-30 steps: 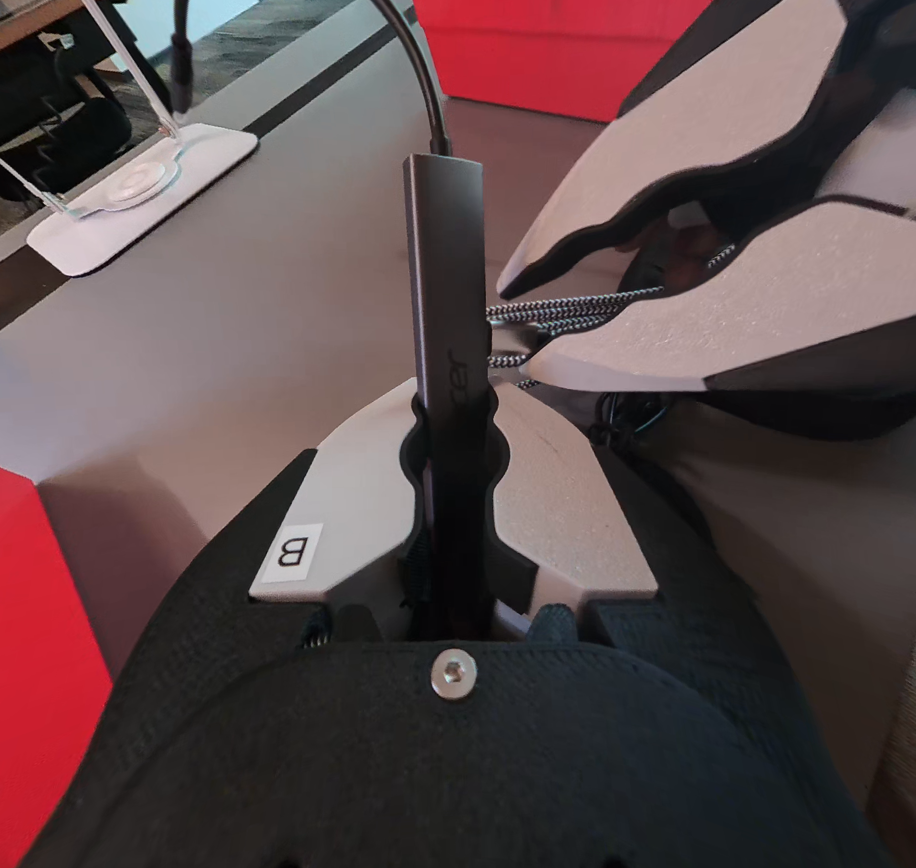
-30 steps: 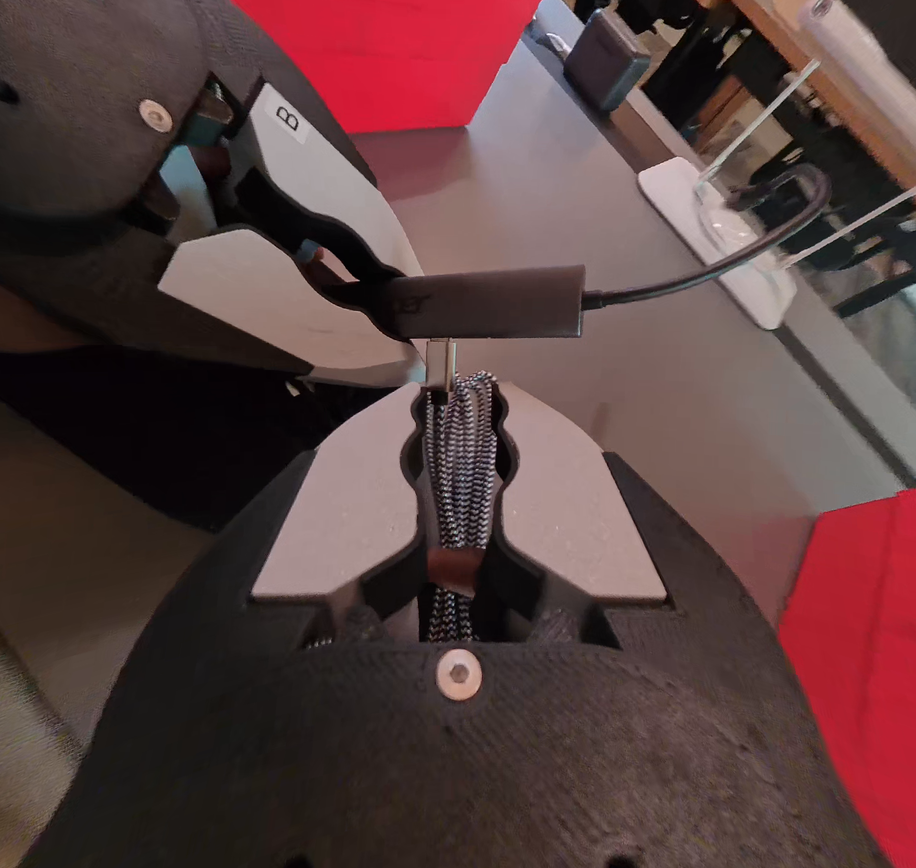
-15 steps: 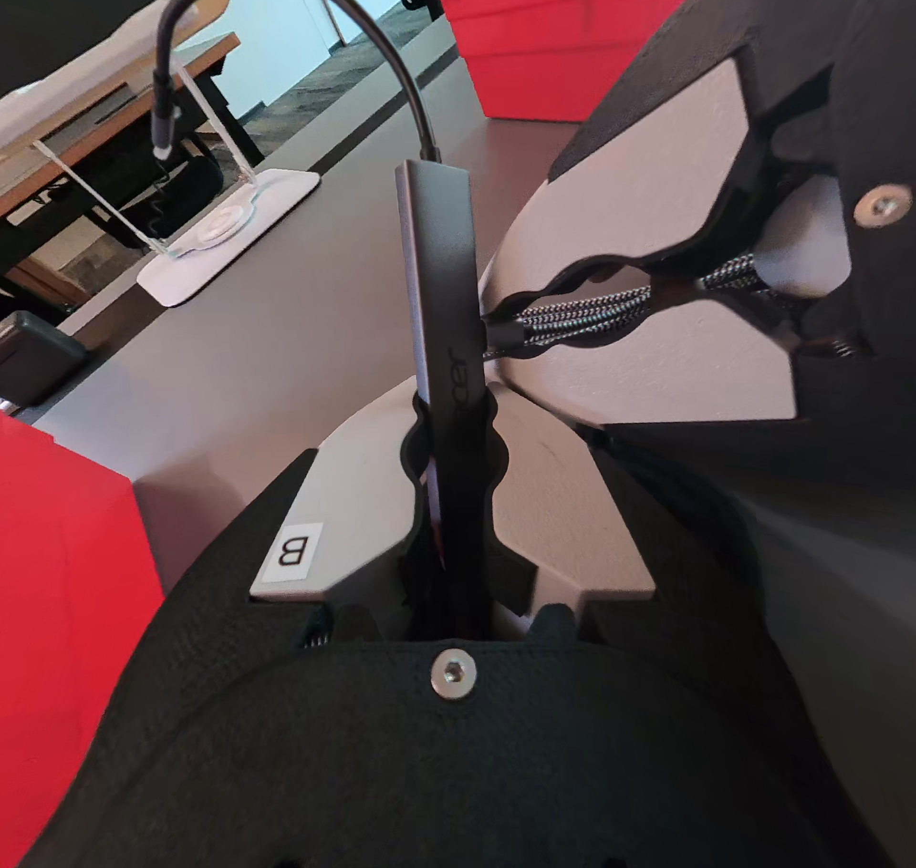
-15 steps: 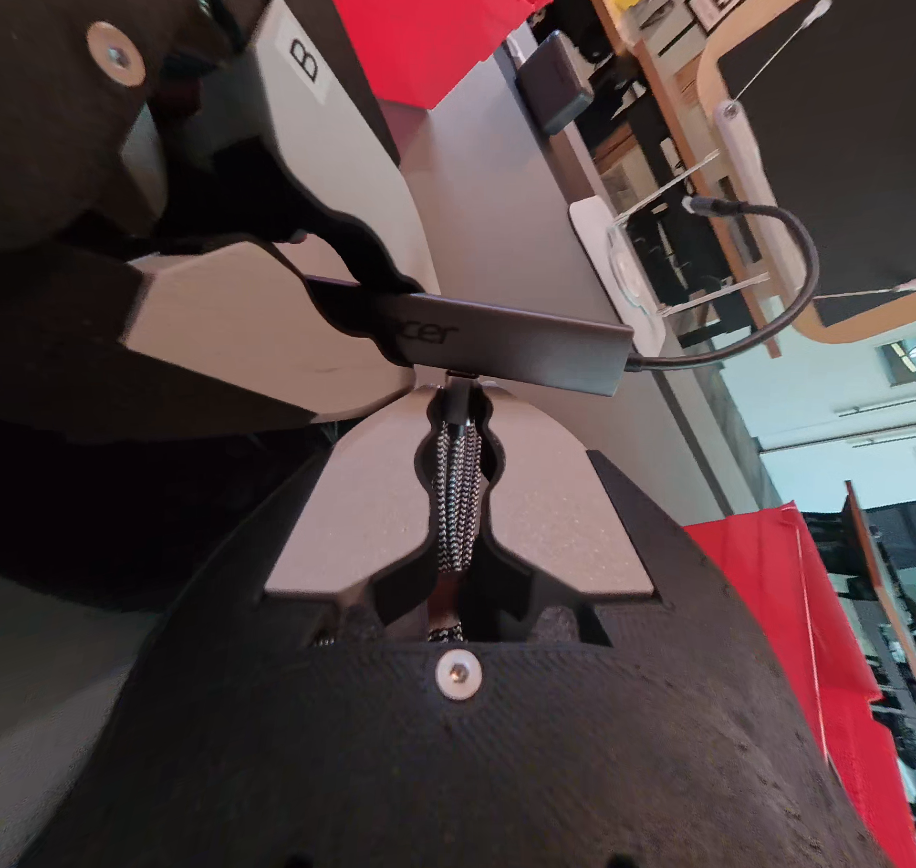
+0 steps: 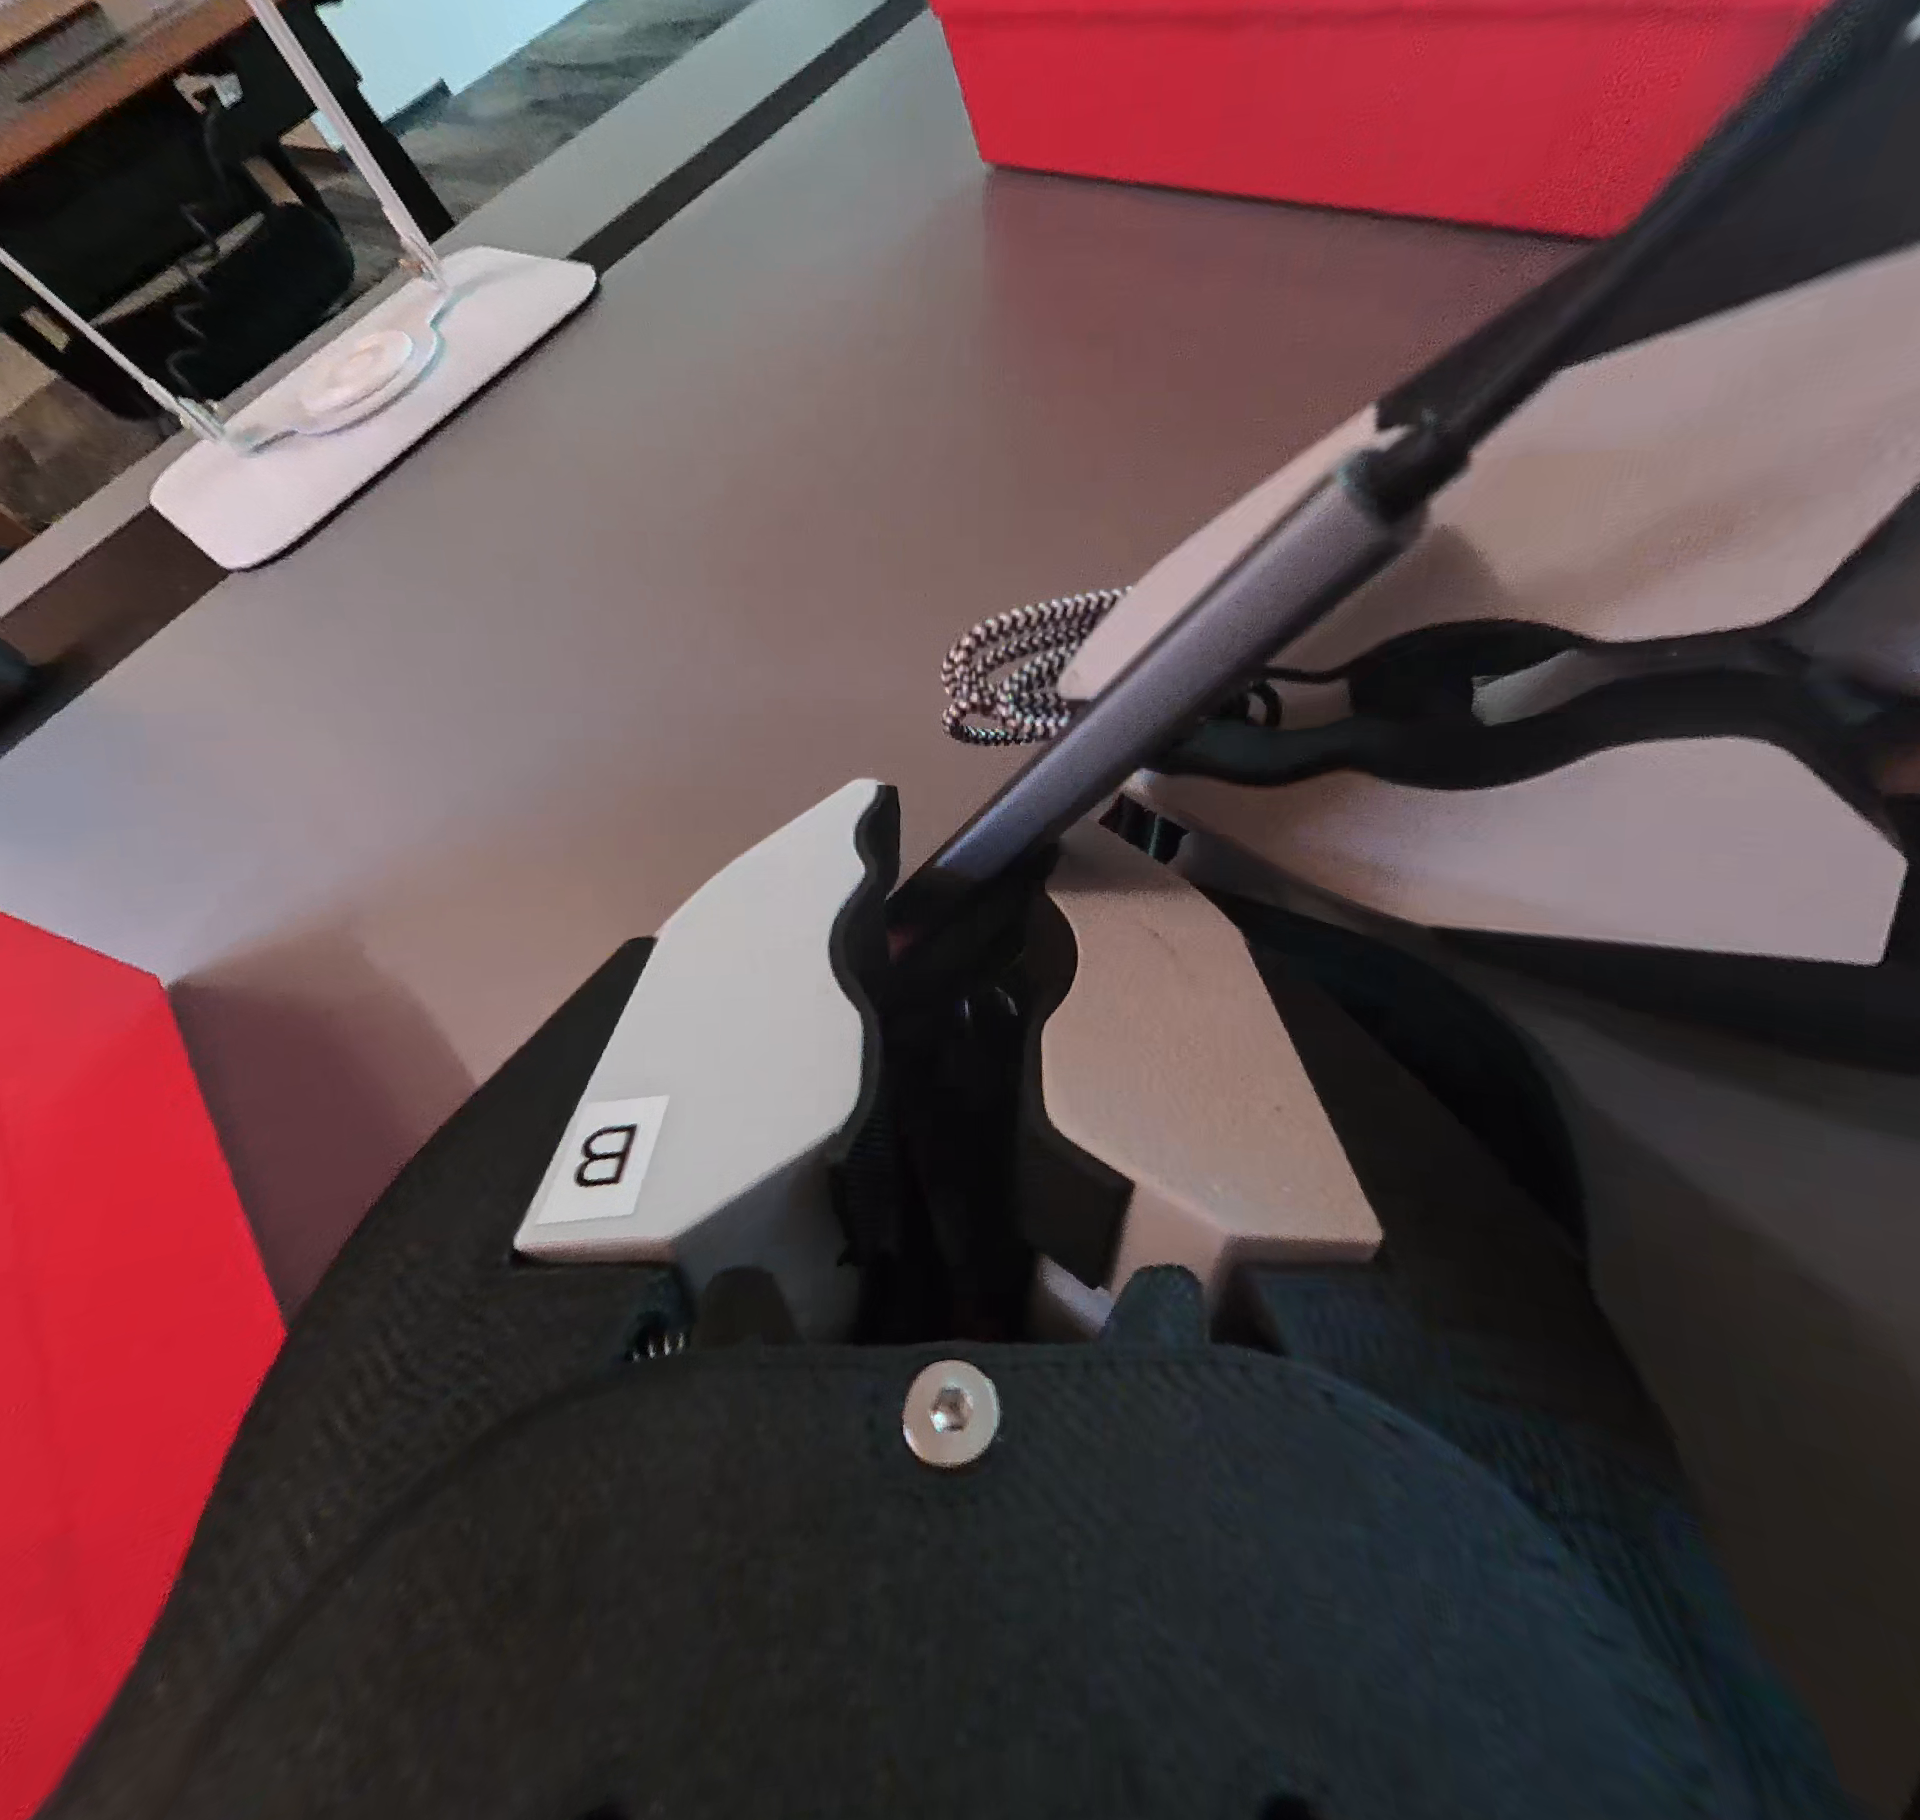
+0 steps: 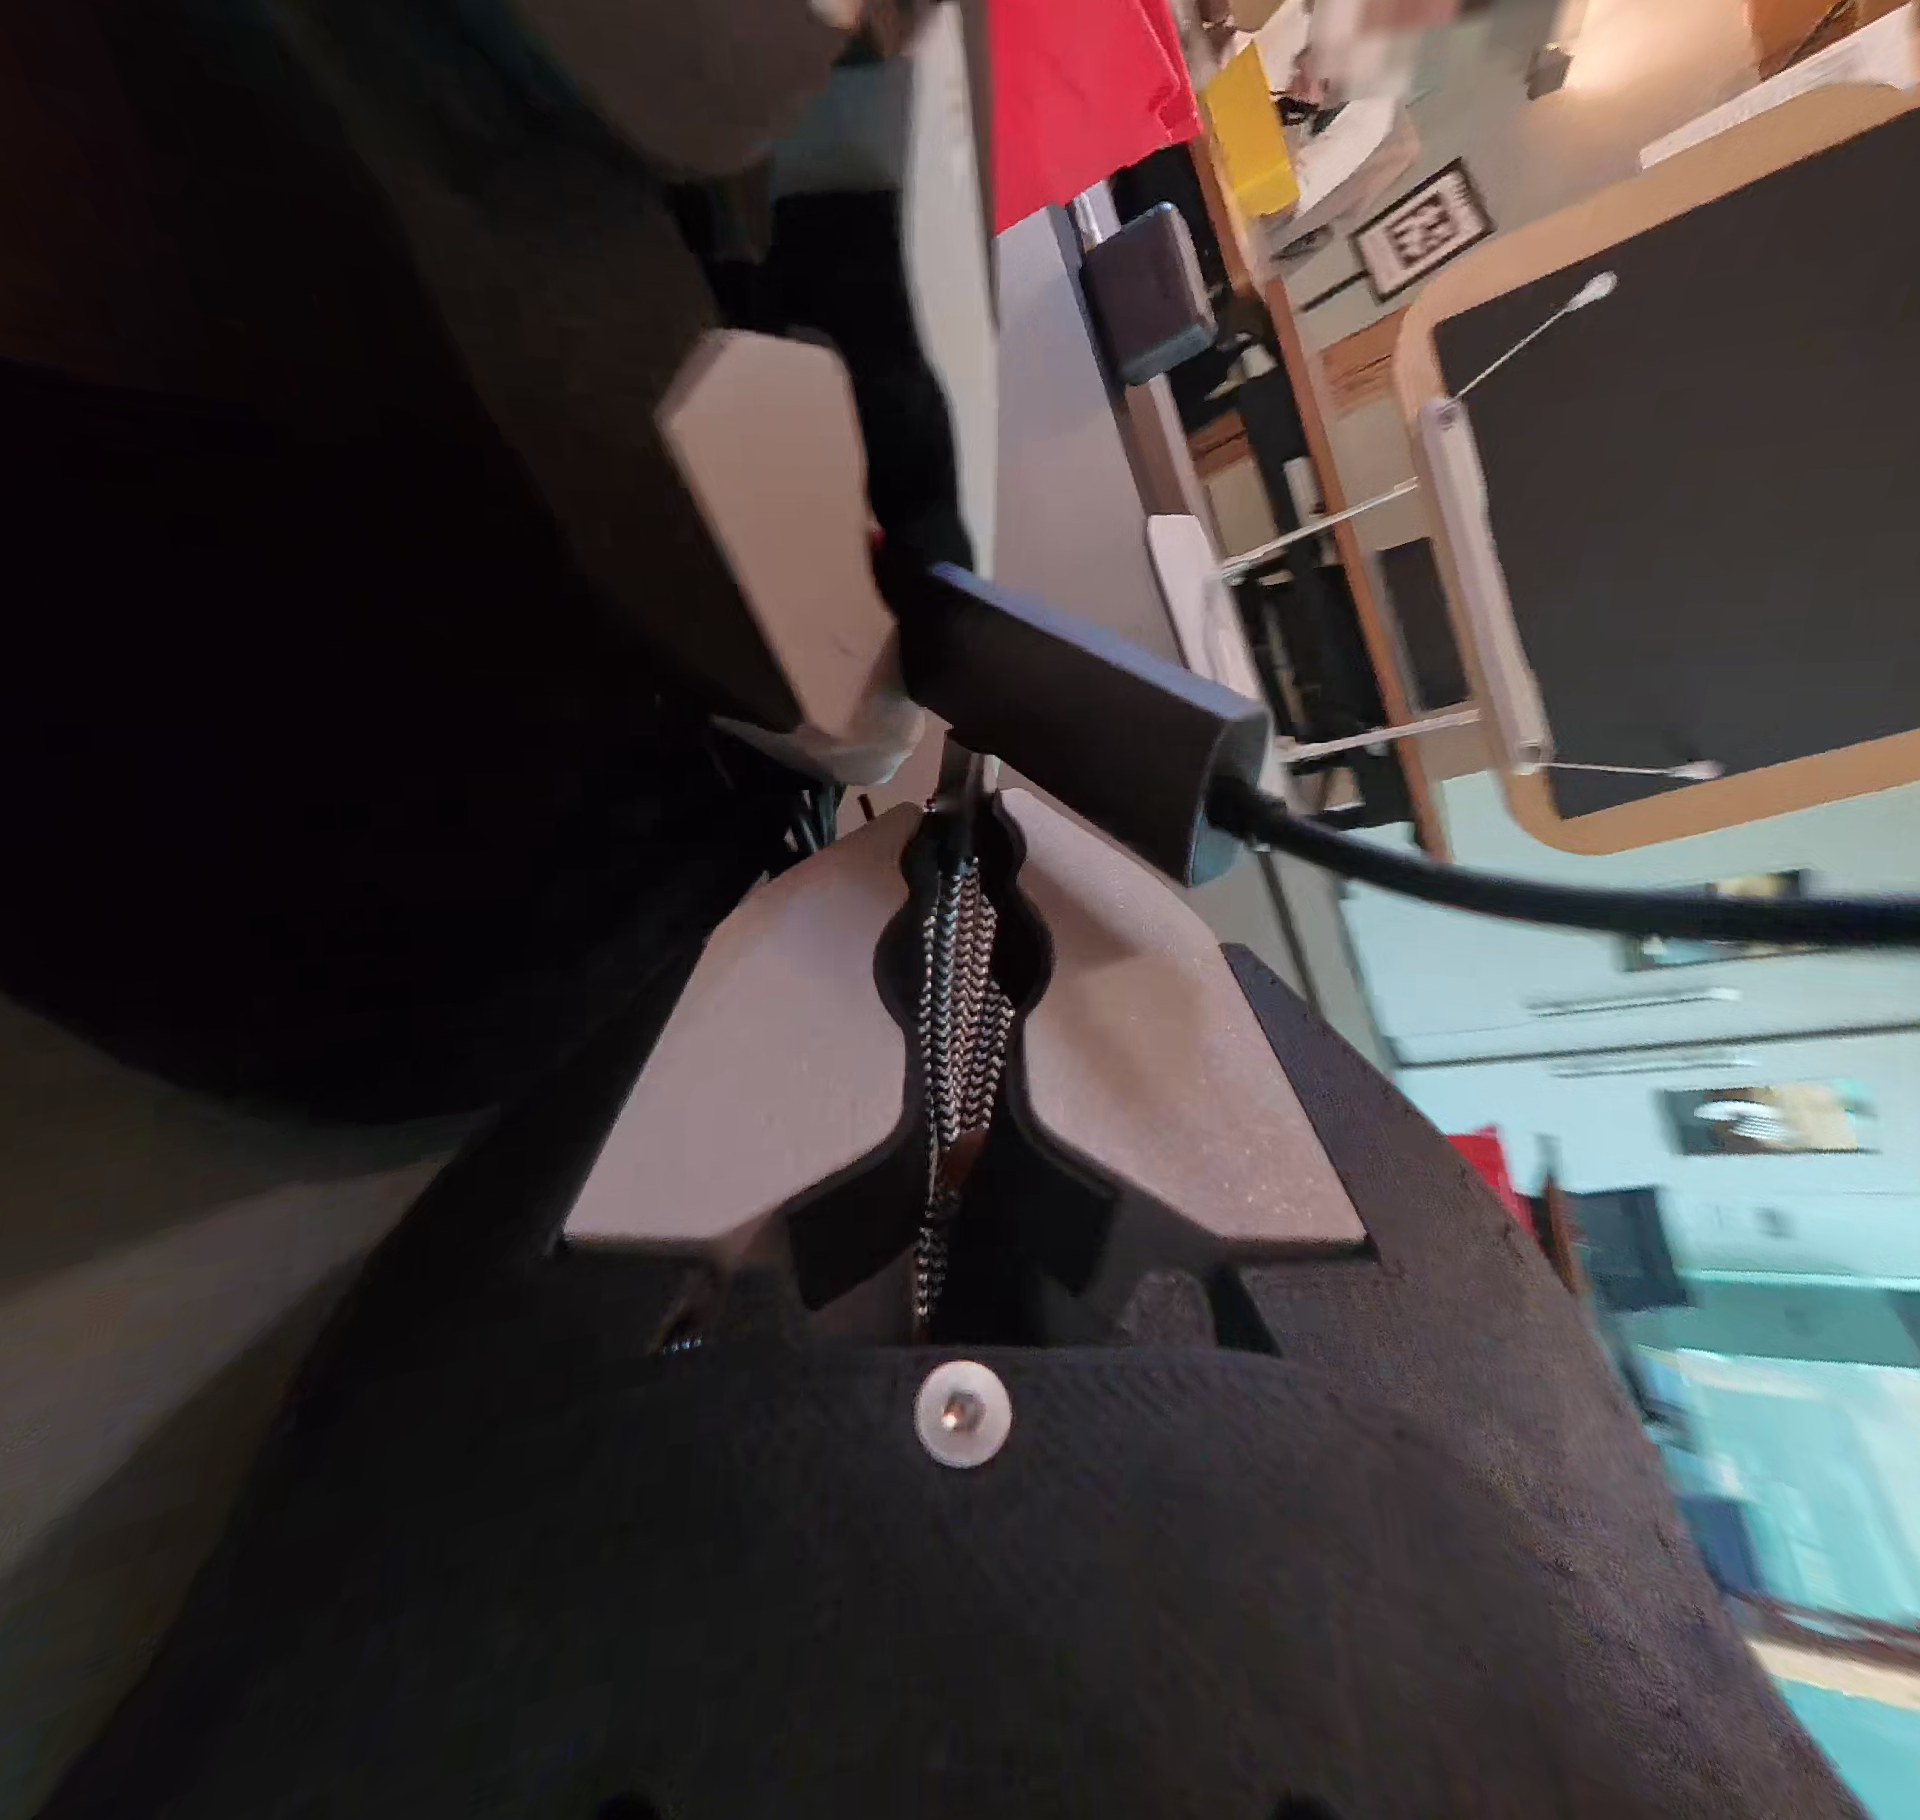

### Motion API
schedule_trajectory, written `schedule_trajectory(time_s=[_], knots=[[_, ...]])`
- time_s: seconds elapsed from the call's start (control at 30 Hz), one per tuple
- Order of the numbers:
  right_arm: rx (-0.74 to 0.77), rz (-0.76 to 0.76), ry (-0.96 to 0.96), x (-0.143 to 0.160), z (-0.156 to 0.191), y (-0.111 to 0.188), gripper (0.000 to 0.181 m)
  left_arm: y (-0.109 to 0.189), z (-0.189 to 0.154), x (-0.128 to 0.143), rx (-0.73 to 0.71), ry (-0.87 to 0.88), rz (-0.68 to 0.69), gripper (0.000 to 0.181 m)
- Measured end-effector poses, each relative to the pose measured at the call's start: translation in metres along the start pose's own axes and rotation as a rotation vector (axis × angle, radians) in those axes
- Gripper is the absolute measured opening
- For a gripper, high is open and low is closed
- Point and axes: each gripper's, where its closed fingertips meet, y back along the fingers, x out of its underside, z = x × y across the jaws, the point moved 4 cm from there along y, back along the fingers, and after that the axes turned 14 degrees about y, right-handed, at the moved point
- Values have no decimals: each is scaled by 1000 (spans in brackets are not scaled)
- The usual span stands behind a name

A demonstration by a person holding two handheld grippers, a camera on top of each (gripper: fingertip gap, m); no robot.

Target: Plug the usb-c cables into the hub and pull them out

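My left gripper (image 5: 961,856) is shut on the near end of the dark grey hub (image 5: 1195,669), which tilts up to the right above the table. The hub's black cable (image 5: 1662,212) runs off to the upper right. My right gripper (image 6: 961,825) is shut on a bundle of black-and-white braided usb-c cable (image 6: 961,991). The cable's plug (image 6: 961,778) meets the underside of the hub (image 6: 1081,710); how deep it sits I cannot tell. A braided loop (image 5: 1008,669) hangs beside the hub. The right gripper (image 5: 1558,731) also shows in the left wrist view.
The grey table (image 5: 675,627) carries a red bin (image 5: 1351,56) at the back, another red bin (image 5: 94,1251) at the near left, and a white base with a clear stand (image 5: 364,388) at the far left. A dark grey box (image 6: 1148,295) sits near the table's edge. Less than 4 cm separates the two grippers' tips.
The plug moved up to the hub's side and stays there. Both grippers have rolled, and the hub now leans to the right in the left wrist view instead of pointing straight ahead.
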Motion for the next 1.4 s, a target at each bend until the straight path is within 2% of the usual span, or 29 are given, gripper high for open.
schedule_trajectory(time_s=[0.1,0.13,0.2,0.23,0.3,0.4,0.53,0.57,0.67,0.77,0.83,0.9,0.93,1.07,1.1,1.23,1.33,1.4], knots=[[-131,-104,-330,4,-22,-14,10,0,-2,-3,-67,-73,-26,8],[-133,-120,-386,2,-24,-16,10,1,1,-4,-14,1,-25,8],[-94,-105,-313,0,-21,-13,9,3,6,-6,184,200,-6,11],[-112,-98,-287,1,-20,-10,9,4,6,-7,230,226,-8,11],[-135,-106,-264,8,-19,-9,9,4,1,-9,231,196,-21,11],[-79,-58,-165,13,-14,-10,9,3,-2,-9,205,168,-28,10],[-49,-33,-141,14,-5,-14,3,8,3,-13,279,291,-56,8],[-41,-47,-157,12,-13,-10,3,11,3,-17,273,283,-90,9],[-60,-162,-359,8,-35,-2,3,19,2,-32,299,312,-192,9],[-2,-174,-214,11,-34,-1,3,16,-1,-25,398,331,-142,9],[2,-204,-170,11,-34,5,3,22,-5,-28,459,306,-167,10],[-8,-207,-95,14,-35,11,2,29,-5,-33,479,295,-208,28],[-6,-201,-40,17,-36,14,2,33,-7,-35,503,290,-219,31],[-45,-252,88,14,-34,26,3,35,-22,-35,653,294,-144,29],[-50,-268,108,12,-34,28,3,34,-26,-35,687,281,-129,18],[-136,-327,86,14,-29,33,2,34,-30,-31,693,233,-135,9],[-218,-413,-26,16,-30,39,19,39,-36,-29,705,157,-137,9],[-258,-428,-67,17,-30,42,42,38,-36,-30,664,158,-134,9]])
